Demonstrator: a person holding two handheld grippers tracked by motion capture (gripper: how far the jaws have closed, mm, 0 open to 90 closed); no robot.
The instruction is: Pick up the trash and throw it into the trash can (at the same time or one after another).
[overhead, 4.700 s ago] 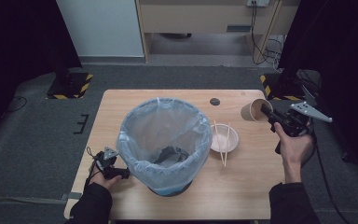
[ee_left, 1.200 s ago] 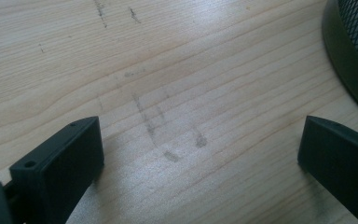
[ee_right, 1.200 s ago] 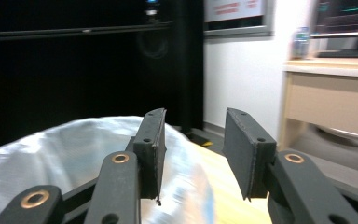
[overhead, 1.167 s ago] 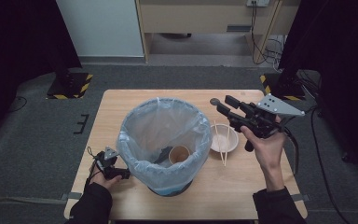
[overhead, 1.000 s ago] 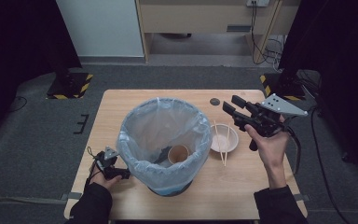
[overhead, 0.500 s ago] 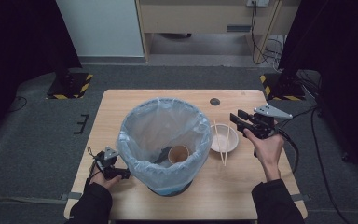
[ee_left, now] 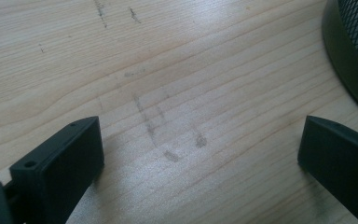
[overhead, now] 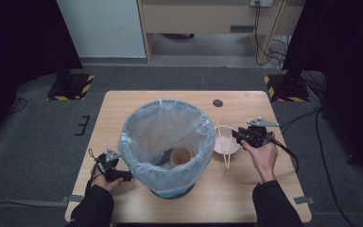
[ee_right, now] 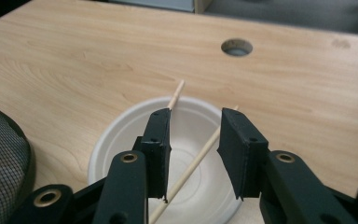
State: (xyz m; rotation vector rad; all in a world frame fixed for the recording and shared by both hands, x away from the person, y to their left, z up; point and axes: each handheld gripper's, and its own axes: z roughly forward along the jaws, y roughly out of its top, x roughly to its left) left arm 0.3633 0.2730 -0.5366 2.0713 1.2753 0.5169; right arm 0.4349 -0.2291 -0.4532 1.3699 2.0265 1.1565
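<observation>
Your right tongs (ee_right: 193, 149) hang low over the white bowl (ee_right: 121, 140) at the right side of the desk (overhead: 246, 198), their jaws partly open and just now closing. One chopstick (ee_right: 200, 154) runs slantwise up through the gap between the jaws, while the tip of the other chopstick (ee_right: 177, 92) pokes out past the left jaw; whether the pads press on either stick cannot be told. From above, both sticks lie across the bowl (overhead: 226, 142) with their near ends reaching onto the desk, and your right tongs (overhead: 238, 135) sit at the bowl's right rim.

Just left of the bowl stands the bin (overhead: 142, 142), lined with a pale blue bag, and a paper cup (overhead: 180, 155) rests inside it.

Your left tongs (overhead: 123, 176) lie on the desk beside the bin's base, your hand (overhead: 105, 179) around them. Their jaws stand wide apart over bare wood, nothing between them, with the bin's dark mesh wall (ee_left: 354, 51) at the edge.
</observation>
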